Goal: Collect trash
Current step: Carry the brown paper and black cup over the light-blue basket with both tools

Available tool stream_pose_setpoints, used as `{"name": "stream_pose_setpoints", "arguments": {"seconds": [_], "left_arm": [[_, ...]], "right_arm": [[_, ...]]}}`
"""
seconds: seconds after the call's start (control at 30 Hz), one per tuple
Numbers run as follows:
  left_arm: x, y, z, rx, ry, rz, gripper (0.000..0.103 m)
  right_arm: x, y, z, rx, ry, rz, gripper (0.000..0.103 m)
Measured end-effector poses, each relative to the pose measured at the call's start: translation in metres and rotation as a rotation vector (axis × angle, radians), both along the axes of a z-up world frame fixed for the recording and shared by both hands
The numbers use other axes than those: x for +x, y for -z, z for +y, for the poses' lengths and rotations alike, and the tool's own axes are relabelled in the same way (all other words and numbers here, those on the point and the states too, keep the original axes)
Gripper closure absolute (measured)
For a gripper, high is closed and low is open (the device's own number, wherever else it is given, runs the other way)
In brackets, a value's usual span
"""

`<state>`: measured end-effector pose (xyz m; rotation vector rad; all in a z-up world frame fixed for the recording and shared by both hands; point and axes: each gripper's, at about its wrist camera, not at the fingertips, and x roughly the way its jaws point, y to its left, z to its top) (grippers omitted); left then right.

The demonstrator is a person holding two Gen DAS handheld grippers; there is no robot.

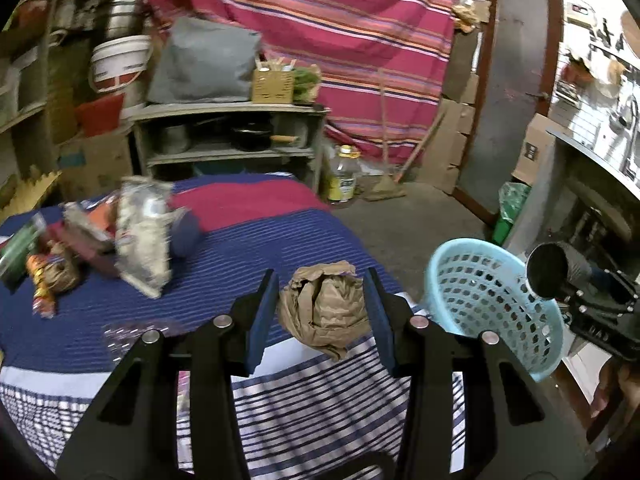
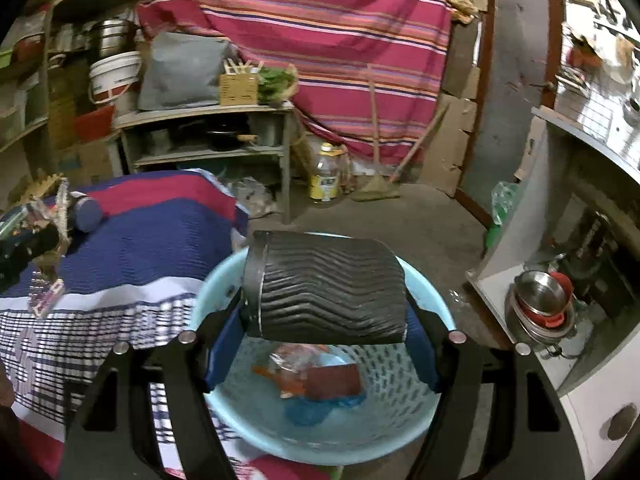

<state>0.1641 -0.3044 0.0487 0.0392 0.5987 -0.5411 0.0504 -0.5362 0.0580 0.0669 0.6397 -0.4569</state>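
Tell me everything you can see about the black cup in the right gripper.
The black ribbed cup looks like a corrugated paper cup with wavy ridges and a smooth band near one end. It lies sideways between the right gripper pads, held above the light blue basket, which already holds wrappers.

- Both wrist views are dim indoors, with muted colours and dark corners where the round fisheye frame cuts off.
- The brightest area is at the upper right, where the tiled wall [image 1: 600, 120] washes out to near white with glare.
- Straight lines bow strongly toward the edges; the door frame [image 2: 486, 92] curves visibly.
- Motion blur smears the wrappers [image 1: 140, 236] on the striped bedspread [image 1: 256, 240] and the shelf clutter at the left.
- The crumpled paper bag [image 1: 324, 312] and the ribbed black cup [image 2: 326, 290] nearer the lens stay fairly sharp.
- Shadows are soft, with no hard edges on the floor [image 2: 400, 216].
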Motion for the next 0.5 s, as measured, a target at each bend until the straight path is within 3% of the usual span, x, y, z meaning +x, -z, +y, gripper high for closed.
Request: {"name": "stream_pose_setpoints", "arguments": {"seconds": [0.5], "left_arm": [[-0.013,0.017,-0.097,0.029,0.143,0.007,0.059]], "right_arm": [[-0.014,0.027,-0.048,0.039,0.065,0.020,0.032]]}}
